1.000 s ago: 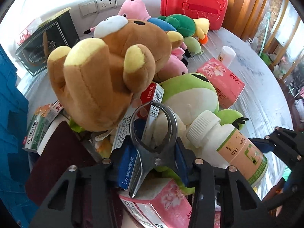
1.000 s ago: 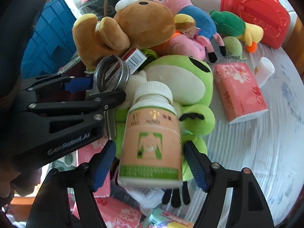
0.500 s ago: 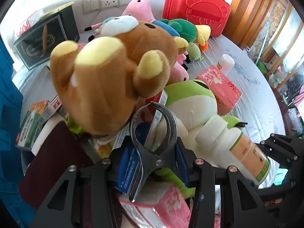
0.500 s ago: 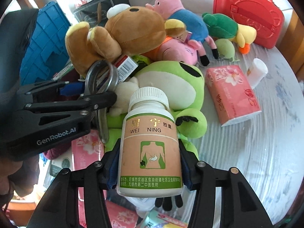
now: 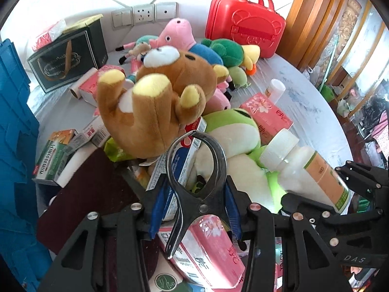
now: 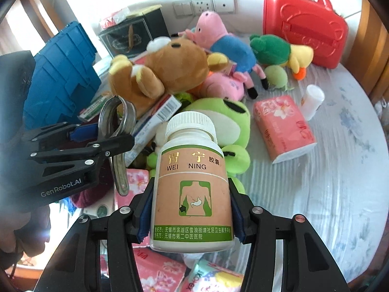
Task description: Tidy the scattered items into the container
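My left gripper (image 5: 194, 209) is shut on a metal clip-like tool (image 5: 194, 182), held above the pile; the tool also shows in the right wrist view (image 6: 116, 131). My right gripper (image 6: 192, 206) is shut on a white pill bottle (image 6: 192, 187) with a tan and green label, held above the green frog plush (image 6: 218, 121); the bottle shows in the left wrist view (image 5: 304, 170). A blue crate (image 6: 60, 73) stands at the left. A brown bear plush (image 5: 155, 97) lies on the pile.
A red case (image 6: 304, 22) and a black box (image 6: 131, 36) stand at the back wall. Pink pig (image 6: 218, 36) and green duck (image 6: 274, 48) plush toys, pink tissue packs (image 6: 282, 124), a small white bottle (image 6: 313, 99) and medicine boxes (image 5: 56, 153) lie on the table.
Both grippers have risen and drawn back from the pile with their loads. The right gripper closed on the pill bottle and lifted it upright.
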`<state>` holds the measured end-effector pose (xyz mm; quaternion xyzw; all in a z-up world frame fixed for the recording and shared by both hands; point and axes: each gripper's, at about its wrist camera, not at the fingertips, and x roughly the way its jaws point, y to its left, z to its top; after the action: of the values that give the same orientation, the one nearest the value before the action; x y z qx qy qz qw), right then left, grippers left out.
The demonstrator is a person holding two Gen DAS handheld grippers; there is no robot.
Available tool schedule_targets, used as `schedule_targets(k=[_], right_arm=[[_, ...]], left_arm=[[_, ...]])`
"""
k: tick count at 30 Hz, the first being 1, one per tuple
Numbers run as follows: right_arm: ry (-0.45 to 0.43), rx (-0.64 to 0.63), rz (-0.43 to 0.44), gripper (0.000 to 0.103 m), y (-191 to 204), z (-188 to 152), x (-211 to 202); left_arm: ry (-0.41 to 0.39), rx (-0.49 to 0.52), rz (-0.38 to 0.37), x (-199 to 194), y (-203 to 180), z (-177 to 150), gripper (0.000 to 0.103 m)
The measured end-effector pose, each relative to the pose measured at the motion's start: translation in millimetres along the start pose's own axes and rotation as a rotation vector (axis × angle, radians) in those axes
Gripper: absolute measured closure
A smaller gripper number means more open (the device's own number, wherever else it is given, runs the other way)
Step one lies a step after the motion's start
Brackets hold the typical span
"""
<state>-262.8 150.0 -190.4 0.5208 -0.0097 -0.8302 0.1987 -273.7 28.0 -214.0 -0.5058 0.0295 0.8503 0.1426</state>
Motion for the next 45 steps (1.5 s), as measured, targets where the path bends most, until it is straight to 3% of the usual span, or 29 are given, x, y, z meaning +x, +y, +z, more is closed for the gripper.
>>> schedule_targets(k=[14,25,31,45], right_arm=[[-0.155,0.025,-0.056,0.051,4,-3,-100],[-0.272,0.062,-0.088,0.051,6,-11,-186],[-0.335,0.059,-0.094,0.051,12,-10,-225],[-0.382,0.052,-0.079,0.051,22,-11,-244]], left_arm=[[-0.097,-0.013,0.042,-72,-9,3,0.059],[-0.234,-0.012,0.074,-163,-8,19,0.059],[-0.257,-0.004,0.113,-199,-16,19,0.059],[-0.289,0.018,0.187,-241,-22,11,0.059]])
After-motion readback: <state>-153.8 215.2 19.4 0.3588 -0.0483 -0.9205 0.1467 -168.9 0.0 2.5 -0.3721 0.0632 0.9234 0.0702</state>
